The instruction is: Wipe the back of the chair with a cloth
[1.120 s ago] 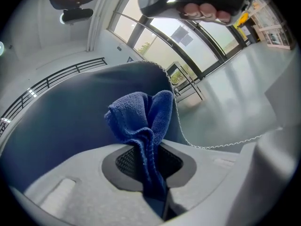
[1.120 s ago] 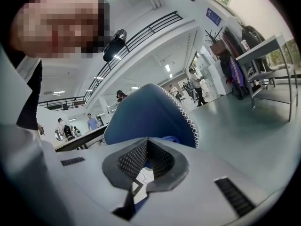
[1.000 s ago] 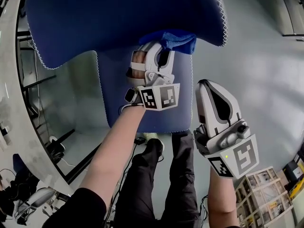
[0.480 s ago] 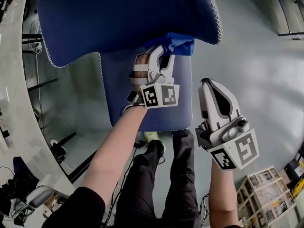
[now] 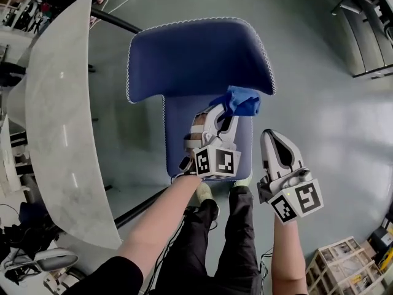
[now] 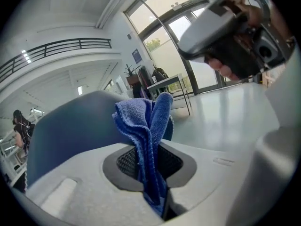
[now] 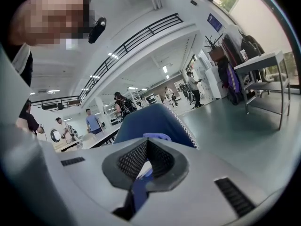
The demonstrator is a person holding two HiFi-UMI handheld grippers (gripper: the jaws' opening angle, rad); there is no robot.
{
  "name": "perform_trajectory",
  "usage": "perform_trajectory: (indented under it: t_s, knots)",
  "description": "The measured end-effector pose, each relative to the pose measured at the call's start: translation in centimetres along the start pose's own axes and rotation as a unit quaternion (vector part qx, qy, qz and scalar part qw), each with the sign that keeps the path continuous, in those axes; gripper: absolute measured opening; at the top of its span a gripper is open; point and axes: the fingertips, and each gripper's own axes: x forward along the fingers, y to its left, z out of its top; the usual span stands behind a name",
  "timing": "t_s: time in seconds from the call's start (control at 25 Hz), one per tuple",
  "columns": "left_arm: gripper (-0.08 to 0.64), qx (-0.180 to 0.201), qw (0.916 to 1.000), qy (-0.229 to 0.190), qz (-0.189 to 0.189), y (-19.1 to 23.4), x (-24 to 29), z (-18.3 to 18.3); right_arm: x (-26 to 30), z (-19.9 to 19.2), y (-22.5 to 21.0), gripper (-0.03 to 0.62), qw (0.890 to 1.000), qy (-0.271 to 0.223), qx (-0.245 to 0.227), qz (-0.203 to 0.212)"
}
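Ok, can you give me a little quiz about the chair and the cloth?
1. Which tool grips the blue cloth: A the left tool, B the right tool, or C neither?
2. True or false: the right tool is touching the cloth.
3. Fill in: the chair is the colour ____.
Key: 1 A; 2 false; 3 blue.
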Motion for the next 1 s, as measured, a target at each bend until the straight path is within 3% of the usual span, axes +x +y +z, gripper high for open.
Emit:
perform_trajectory:
  t_s: [0.28,0.52,0.72,1.0]
  knots:
    - [0.061,-0.062,0.9981,-0.007,-0.003,3.3,-7.2,7.9,-2.4,4.5,4.2,0.014,0.999,0.026,-0.025,0.007]
    - [0.061,-0.127,0.9916,-0.013,-0.019,6.0,-14.0,13.8,-4.0,10.1,8.1,0.014,0.998,0.024,-0.054,0.008]
    - [0.061,-0.17,0.9841,-0.023,-0.044,7.3,-20.4,18.9,-6.0,15.3,12.2,0.014,0.997,0.018,-0.072,0.006]
    - [0.061,-0.236,0.9697,-0.05,-0.039,11.6,-27.0,24.6,-7.8,20.7,17.9,0.014,0.996,0.003,-0.094,0.009]
